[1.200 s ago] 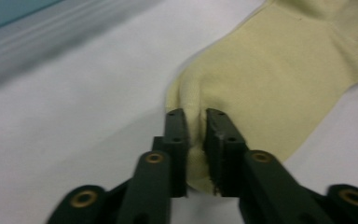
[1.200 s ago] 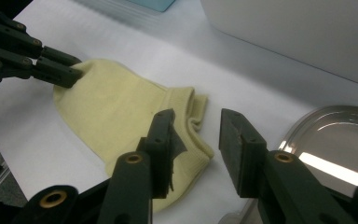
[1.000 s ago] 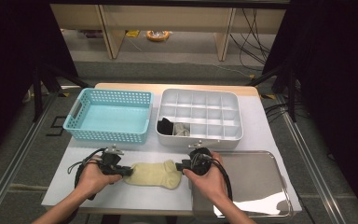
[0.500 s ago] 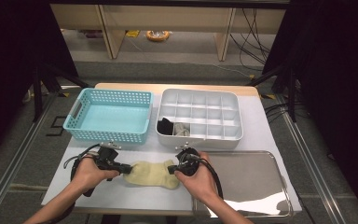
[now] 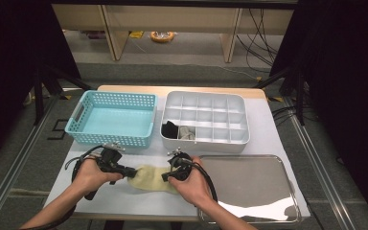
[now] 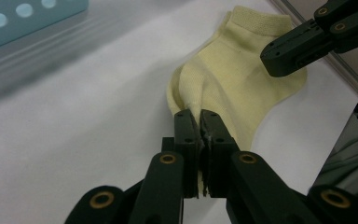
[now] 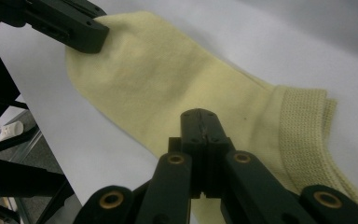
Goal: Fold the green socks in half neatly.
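A pale yellow ankle sock [image 5: 151,178] lies flat on the white tabletop near the front edge, between my two hands. My left gripper [image 5: 133,171] is shut on its toe end; in the left gripper view the cloth bunches between the closed jaws [image 6: 199,116]. My right gripper [image 5: 165,177] is shut with its tips over the sock's middle, close to the ribbed cuff [image 7: 303,126]. In the right gripper view its jaws [image 7: 200,114] meet with no cloth seen between them. The left gripper [image 7: 100,32] pinches the sock's far end there.
A teal plastic basket [image 5: 115,94] stands at the back left. A white compartment box [image 5: 203,94] sits at the back right with dark and light rolled items [image 5: 175,129] in its front left cells. A shiny metal tray [image 5: 249,187] lies just right of my right hand.
My right gripper has moved left, from the sock's cuff edge to over its middle, and its jaws have closed. The left gripper keeps its hold on the toe end.
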Demonstrator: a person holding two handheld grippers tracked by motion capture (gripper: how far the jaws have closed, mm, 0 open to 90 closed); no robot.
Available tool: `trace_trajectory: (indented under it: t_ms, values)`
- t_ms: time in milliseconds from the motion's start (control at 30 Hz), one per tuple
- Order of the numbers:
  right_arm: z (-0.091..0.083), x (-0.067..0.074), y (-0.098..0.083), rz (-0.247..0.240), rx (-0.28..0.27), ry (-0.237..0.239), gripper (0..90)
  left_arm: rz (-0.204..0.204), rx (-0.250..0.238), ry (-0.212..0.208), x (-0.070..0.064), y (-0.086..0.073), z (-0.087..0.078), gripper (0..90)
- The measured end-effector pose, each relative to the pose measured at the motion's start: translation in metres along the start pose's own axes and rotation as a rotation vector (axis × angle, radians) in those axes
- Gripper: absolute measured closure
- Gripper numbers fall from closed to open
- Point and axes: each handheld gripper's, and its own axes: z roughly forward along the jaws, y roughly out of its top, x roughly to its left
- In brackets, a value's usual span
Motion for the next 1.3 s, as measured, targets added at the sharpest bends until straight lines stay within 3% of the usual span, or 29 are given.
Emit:
trace_trajectory:
  t_ms: [200, 233, 300, 333, 367, 400, 467, 500, 567, 600, 633, 700, 767, 833, 867, 967, 1000, 1033, 1067, 1100, 1233, 1267, 1300]
  values:
    - [-0.005, -0.001, -0.001, -0.002, -0.011, 0.001, 89.1, -0.043, 0.027, 0.016, 0.012, -0.007, 0.010, 82.2]
    - [-0.007, 0.000, -0.002, 0.005, -0.011, 0.003, 88.6, -0.012, 0.062, 0.029, 0.016, -0.008, 0.008, 80.7]
    - [-0.010, 0.000, -0.002, 0.006, -0.013, 0.003, 87.9, -0.035, 0.038, 0.055, 0.014, -0.009, 0.011, 74.5]
    - [-0.012, -0.001, -0.002, -0.009, -0.024, 0.005, 87.6, -0.027, 0.037, 0.058, 0.015, -0.009, 0.011, 70.4]
    - [-0.013, -0.001, -0.001, -0.008, -0.026, 0.005, 87.4, 0.024, 0.085, 0.083, 0.018, -0.009, 0.008, 66.3]
    - [-0.014, -0.001, -0.001, -0.003, -0.026, 0.002, 87.2, 0.021, 0.091, 0.098, 0.017, -0.010, 0.007, 61.6]
    - [-0.015, -0.003, -0.001, 0.000, -0.032, -0.006, 87.0, -0.021, 0.081, 0.108, 0.017, -0.011, 0.006, 55.1]
    - [-0.016, -0.003, -0.001, 0.010, -0.026, -0.014, 86.9, -0.022, 0.092, 0.117, 0.017, -0.012, 0.004, 52.4]
    - [-0.016, -0.004, -0.002, 0.013, -0.029, -0.014, 86.8, -0.046, 0.092, 0.114, 0.018, -0.014, 0.003, 51.3]
    - [-0.016, -0.005, -0.001, -0.017, -0.041, 0.009, 86.7, -0.066, 0.093, 0.098, 0.018, -0.014, 0.004, 51.2]
    - [-0.016, -0.005, -0.001, -0.017, -0.042, 0.009, 86.7, -0.072, 0.092, 0.096, 0.018, -0.015, 0.004, 51.2]
    - [-0.016, -0.004, -0.002, -0.005, -0.039, 0.008, 86.5, -0.089, 0.092, 0.083, 0.018, -0.016, 0.007, 51.9]
    - [-0.016, -0.005, -0.002, -0.017, -0.044, 0.009, 86.3, -0.084, 0.104, 0.079, 0.017, -0.017, 0.010, 53.7]
    - [-0.016, -0.004, -0.002, 0.009, -0.038, -0.002, 86.2, -0.070, 0.106, 0.091, 0.016, -0.017, 0.010, 55.8]
    - [-0.016, -0.004, -0.002, 0.010, -0.037, -0.003, 86.2, -0.084, 0.101, 0.072, 0.015, -0.018, 0.012, 59.1]
    - [-0.016, -0.005, -0.002, 0.000, -0.040, -0.005, 86.0, -0.022, 0.112, 0.131, 0.009, -0.019, 0.013, 68.3]
    - [-0.016, -0.006, -0.001, -0.014, -0.039, -0.002, 86.0, -0.034, 0.092, 0.146, 0.007, -0.020, 0.014, 71.4]
    - [-0.016, -0.005, -0.002, 0.003, -0.038, -0.001, 85.9, -0.021, 0.102, 0.150, 0.008, -0.020, 0.014, 75.1]
    - [-0.016, -0.003, -0.002, 0.018, -0.032, 0.003, 85.9, -0.051, 0.079, 0.138, 0.007, -0.020, 0.015, 77.6]
    - [-0.016, -0.004, -0.002, 0.017, -0.027, -0.007, 85.9, -0.037, 0.113, 0.107, 0.010, -0.020, 0.013, 82.7]
    - [-0.012, -0.003, -0.002, 0.010, -0.021, 0.004, 85.9, -0.029, 0.106, 0.093, 0.010, -0.019, 0.012, 86.1]
    - [-0.011, -0.003, -0.002, 0.006, -0.018, 0.007, 85.9, -0.034, 0.099, 0.072, 0.011, -0.019, 0.012, 86.2]
    - [-0.010, -0.003, -0.001, 0.005, -0.011, -0.012, 86.0, -0.035, 0.103, 0.065, 0.011, -0.018, 0.011, 86.2]
